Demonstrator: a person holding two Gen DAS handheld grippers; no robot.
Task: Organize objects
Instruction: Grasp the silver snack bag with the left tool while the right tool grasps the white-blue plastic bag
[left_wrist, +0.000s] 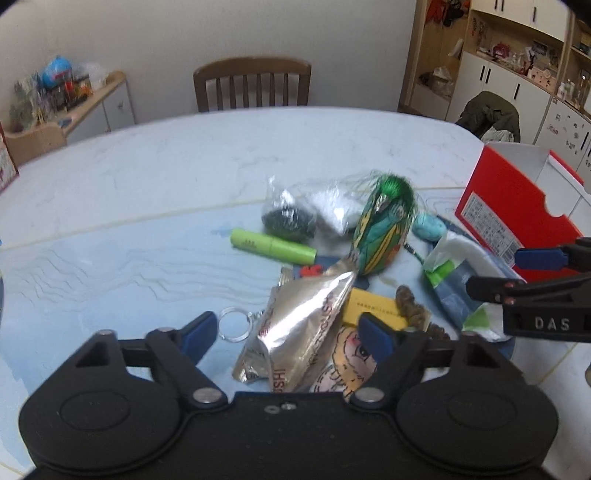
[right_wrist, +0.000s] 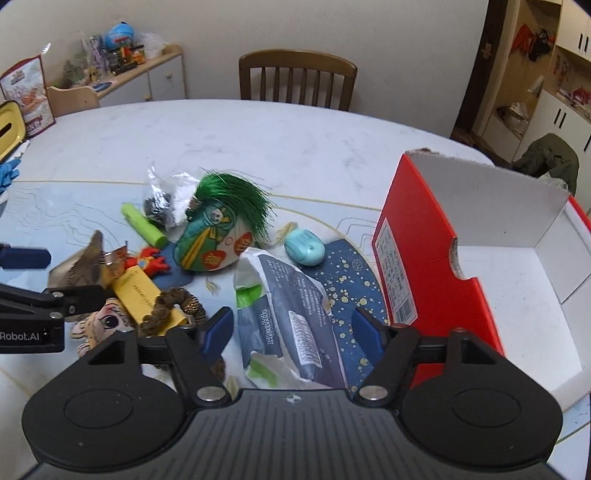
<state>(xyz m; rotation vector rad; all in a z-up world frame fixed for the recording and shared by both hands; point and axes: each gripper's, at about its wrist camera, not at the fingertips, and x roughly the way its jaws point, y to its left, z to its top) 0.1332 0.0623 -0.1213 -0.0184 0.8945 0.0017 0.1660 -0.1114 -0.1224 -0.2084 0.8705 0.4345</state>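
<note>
My left gripper (left_wrist: 288, 332) stands open low over the table, with a silver foil pouch (left_wrist: 303, 325) lying loose between its blue pads. My right gripper (right_wrist: 293, 328) is open too, straddling a blue-grey wipes pack (right_wrist: 291, 306). Each gripper shows at the edge of the other's view, the right gripper (left_wrist: 517, 273) and the left gripper (right_wrist: 55, 277). A red shoebox (right_wrist: 417, 240) with a white inside stands open just right of the right gripper. In the pile lie a green-haired doll (right_wrist: 218, 229), a lime tube (left_wrist: 273, 247) and a teal oval case (right_wrist: 304, 246).
A yellow box (right_wrist: 136, 291), a brown braided cord (right_wrist: 173, 306), a cartoon-face plush (right_wrist: 107, 321), a key ring (left_wrist: 232, 326) and a clear bag of dark bits (left_wrist: 291, 214) crowd the blue mat (left_wrist: 110, 266). A wooden chair (right_wrist: 295, 77) stands behind the white table (right_wrist: 221, 133).
</note>
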